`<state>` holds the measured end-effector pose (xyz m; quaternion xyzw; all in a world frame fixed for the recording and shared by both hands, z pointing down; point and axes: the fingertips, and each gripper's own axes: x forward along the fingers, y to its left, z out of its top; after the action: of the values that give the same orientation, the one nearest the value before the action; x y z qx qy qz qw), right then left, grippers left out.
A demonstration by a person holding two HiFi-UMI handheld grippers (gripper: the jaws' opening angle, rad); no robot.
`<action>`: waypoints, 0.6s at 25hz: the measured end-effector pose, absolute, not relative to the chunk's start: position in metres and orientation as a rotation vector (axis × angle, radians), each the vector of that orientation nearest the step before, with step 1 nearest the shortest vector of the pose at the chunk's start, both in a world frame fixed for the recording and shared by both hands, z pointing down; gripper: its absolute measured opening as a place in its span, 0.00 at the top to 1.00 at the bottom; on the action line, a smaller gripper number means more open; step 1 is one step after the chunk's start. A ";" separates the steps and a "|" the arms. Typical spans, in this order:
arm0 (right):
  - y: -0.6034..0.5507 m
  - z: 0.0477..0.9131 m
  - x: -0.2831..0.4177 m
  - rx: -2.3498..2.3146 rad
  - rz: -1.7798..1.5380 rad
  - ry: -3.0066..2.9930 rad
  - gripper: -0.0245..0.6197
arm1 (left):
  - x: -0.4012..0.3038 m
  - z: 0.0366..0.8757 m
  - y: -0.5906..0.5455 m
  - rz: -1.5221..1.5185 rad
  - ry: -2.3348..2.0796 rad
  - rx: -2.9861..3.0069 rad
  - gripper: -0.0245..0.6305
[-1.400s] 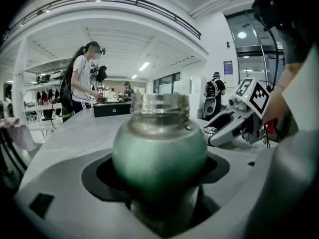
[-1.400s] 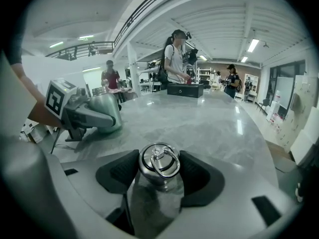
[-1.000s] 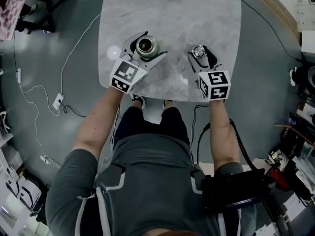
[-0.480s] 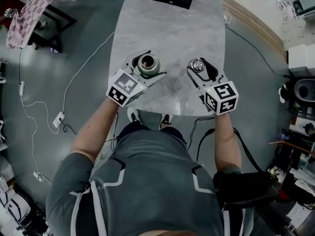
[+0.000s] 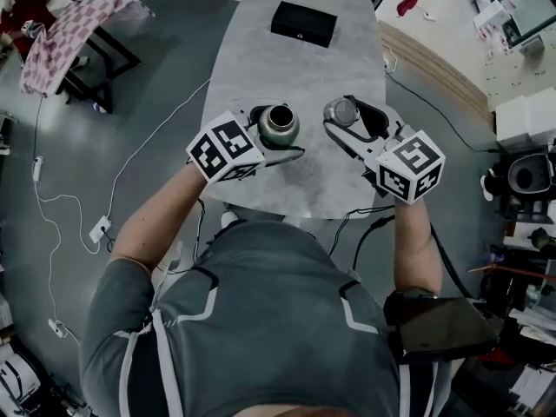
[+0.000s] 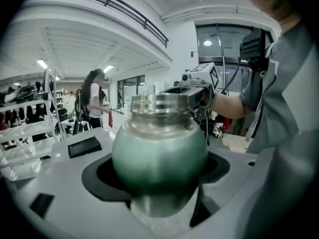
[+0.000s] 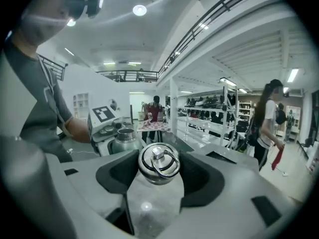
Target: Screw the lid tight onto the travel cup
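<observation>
The green metal travel cup [image 5: 279,123] stands upright with its mouth open, and my left gripper [image 5: 278,135] is shut on its round body. In the left gripper view the cup [image 6: 159,151] fills the space between the black pads. My right gripper [image 5: 345,121] is shut on the silver lid [image 5: 341,111]. The lid [image 7: 158,163] sits between the pads with its ring handle facing the camera. Cup and lid are both held above the grey table [image 5: 304,68], side by side and a short gap apart. From the right gripper view the cup [image 7: 123,139] shows to the left.
A flat black box [image 5: 302,23] lies at the table's far end. A table with a patterned cloth [image 5: 74,24] stands at the far left. Cables trail over the floor [image 5: 78,207]. People stand among shelves in the background [image 7: 266,123].
Both grippers have risen off the table, the left with the cup and the right with the lid. The head view has tilted up, so the far end with the black box shows.
</observation>
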<state>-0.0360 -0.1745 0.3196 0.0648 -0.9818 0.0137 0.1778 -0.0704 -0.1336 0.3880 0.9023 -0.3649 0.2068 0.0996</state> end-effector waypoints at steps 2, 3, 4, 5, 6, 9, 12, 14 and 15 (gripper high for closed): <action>-0.166 0.299 -0.041 0.121 0.028 -2.807 0.54 | -0.067 0.382 -0.131 0.649 -1.028 2.675 0.37; -0.162 0.289 -0.043 0.090 0.025 -2.821 0.54 | -0.064 0.379 -0.129 0.681 -1.003 2.683 0.37; -0.158 0.279 -0.044 0.057 0.021 -2.832 0.54 | -0.061 0.376 -0.126 0.715 -0.976 2.695 0.37; -0.153 0.270 -0.047 0.021 0.015 -2.841 0.54 | -0.057 0.374 -0.123 0.746 -0.948 2.710 0.37; -0.146 0.262 -0.050 -0.020 0.008 -2.847 0.54 | -0.053 0.371 -0.119 0.771 -0.919 2.727 0.37; -0.123 0.247 -0.060 -0.167 -0.034 -2.846 0.54 | -0.047 0.367 -0.110 0.820 -0.863 2.758 0.37; -0.102 0.243 -0.067 -0.298 -0.080 -2.818 0.54 | -0.043 0.362 -0.109 0.819 -0.847 2.752 0.37; -0.092 0.244 -0.071 -0.350 -0.087 -2.794 0.54 | -0.042 0.360 -0.107 0.806 -0.846 2.741 0.37; -0.089 0.245 -0.073 -0.367 -0.087 -2.785 0.54 | -0.042 0.360 -0.107 0.805 -0.854 2.734 0.37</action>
<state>-0.0732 -0.0886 0.2451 -0.1286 -0.9774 -0.0306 0.1651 -0.0423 -0.1071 0.3600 0.9157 -0.2860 0.2696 0.0832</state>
